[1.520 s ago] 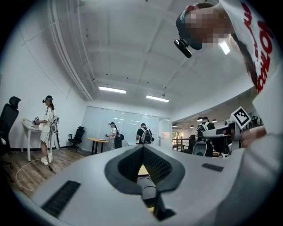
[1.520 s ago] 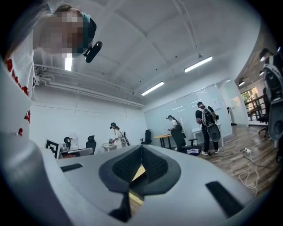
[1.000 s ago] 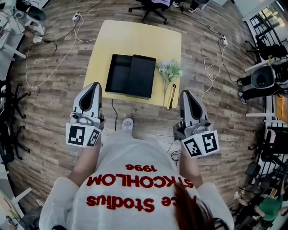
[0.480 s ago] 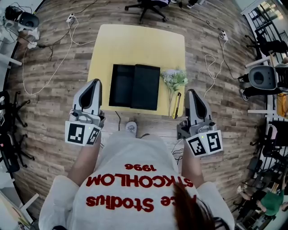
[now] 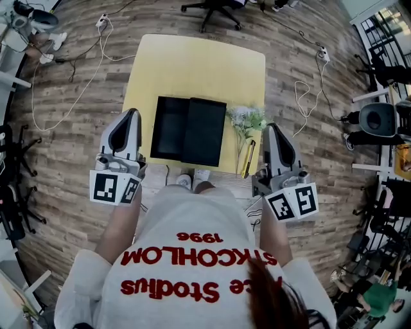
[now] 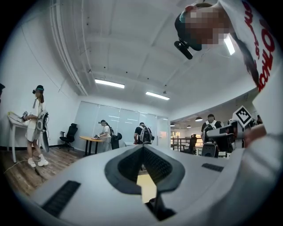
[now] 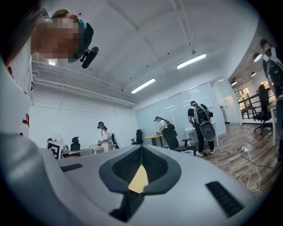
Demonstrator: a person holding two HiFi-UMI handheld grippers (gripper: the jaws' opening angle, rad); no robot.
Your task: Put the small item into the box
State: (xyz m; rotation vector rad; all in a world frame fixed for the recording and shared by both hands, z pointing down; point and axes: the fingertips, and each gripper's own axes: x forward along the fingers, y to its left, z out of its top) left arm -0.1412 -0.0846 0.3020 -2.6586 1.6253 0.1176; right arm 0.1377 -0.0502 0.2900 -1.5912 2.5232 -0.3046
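Note:
In the head view a black box (image 5: 169,127) lies open on the yellow table (image 5: 199,64), its black lid (image 5: 207,132) flat against its right side. Right of the lid lie a bunch of pale flowers (image 5: 246,118) and a slim gold-and-black item (image 5: 247,159) near the table's front edge. My left gripper (image 5: 131,114) hangs shut and empty off the table's left front corner. Just right of the slim item, my right gripper (image 5: 272,128) is also shut and empty. Both gripper views point level across the room, with the left gripper's (image 6: 142,148) and right gripper's (image 7: 141,147) tips together.
An office chair (image 5: 209,8) stands beyond the table. Cables (image 5: 83,61) run over the wooden floor on both sides, and more chairs and gear (image 5: 379,119) crowd the right edge. Several people stand at desks (image 6: 90,139) across the room.
The person has stepped up to the table's front edge. Both grippers now sit closer to its corners, and both stayed shut.

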